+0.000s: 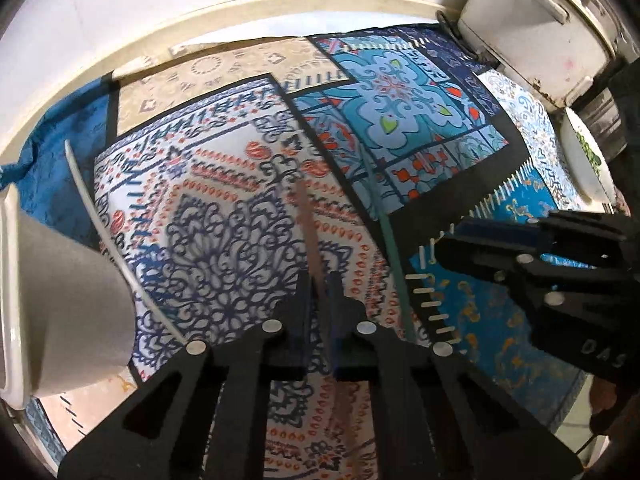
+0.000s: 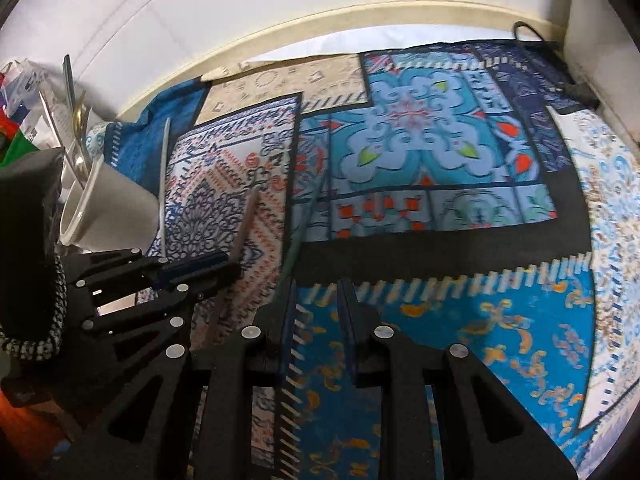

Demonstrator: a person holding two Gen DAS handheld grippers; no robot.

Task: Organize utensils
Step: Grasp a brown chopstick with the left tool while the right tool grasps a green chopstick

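My left gripper (image 1: pixel 320 292) points down at the patterned cloth and is shut on a thin brown chopstick (image 1: pixel 308 224), which runs on past the fingertips. The right wrist view shows the same left gripper (image 2: pixel 230 268) with the brown chopstick (image 2: pixel 244 232) pinched in it. A green chopstick (image 1: pixel 384 232) lies on the cloth just right of it. My right gripper (image 2: pixel 316 300) hovers open over the blue patch with only cloth between its fingers; the green chopstick (image 2: pixel 300 236) ends by its left finger. A white chopstick (image 1: pixel 92 200) lies beside a white cup (image 1: pixel 60 300).
The white cup (image 2: pixel 112 208) has metal utensils (image 2: pixel 76 120) sticking out of it at the far left. A patchwork cloth (image 1: pixel 400 92) covers the counter up to a cream wall ledge. A white appliance (image 1: pixel 532 32) and a plate (image 1: pixel 584 160) stand at the right; a black cable (image 2: pixel 560 64) lies at the back.
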